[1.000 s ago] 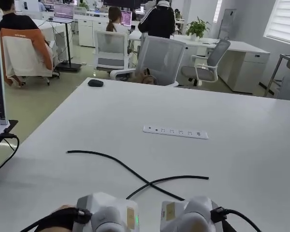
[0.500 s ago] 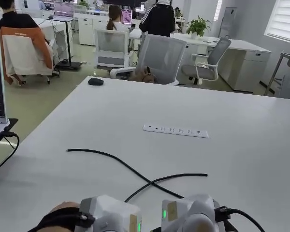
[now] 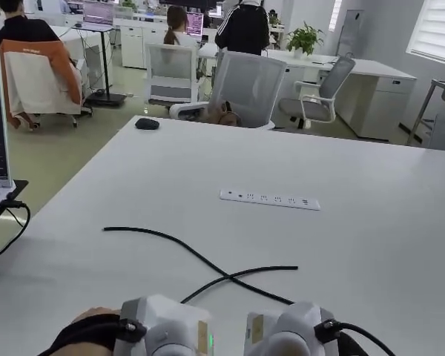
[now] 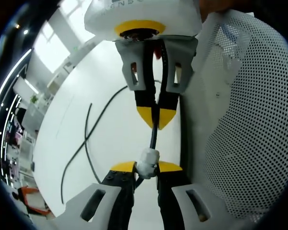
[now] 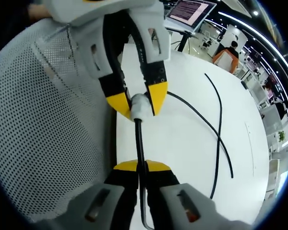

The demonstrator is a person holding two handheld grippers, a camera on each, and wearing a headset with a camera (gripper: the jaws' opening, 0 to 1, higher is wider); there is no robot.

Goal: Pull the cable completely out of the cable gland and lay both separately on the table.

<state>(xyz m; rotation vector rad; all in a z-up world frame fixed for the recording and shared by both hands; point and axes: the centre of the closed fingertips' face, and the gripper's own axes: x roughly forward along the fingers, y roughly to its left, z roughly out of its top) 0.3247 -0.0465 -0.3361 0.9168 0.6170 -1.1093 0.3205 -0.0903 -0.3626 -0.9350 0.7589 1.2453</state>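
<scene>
Both grippers are clamped, facing each other close in front of me at the near edge of the table [image 3: 371, 222]. My left gripper [image 4: 146, 167] has its yellow-tipped jaws closed on the white cable gland [image 4: 148, 160], which sits squarely between the tips. My right gripper [image 5: 143, 166] pinches the black cable [image 5: 139, 139] just beside the gland, jaws shut on it with no gap that I can see. A short straight run of cable spans from the gland's mouth into my right jaws, so the cable is not yet out of the gland. Gland and cable are both held up off the tabletop. A white perforated mesh [image 4: 240, 120] fills one side of each gripper view, close beside the grippers; I cannot tell what it belongs to.

Farther out on the table the rest of the cable lies loose, two black runs crossing each other in the head view. Beyond them a white power strip [image 3: 270, 202] lies flat, well apart from the cable. A dark computer mouse [image 3: 147, 124] rests near the far edge. Past the table stand grey mesh office chairs [image 3: 248, 89], desks with seated people, and a potted plant [image 3: 304, 41].
</scene>
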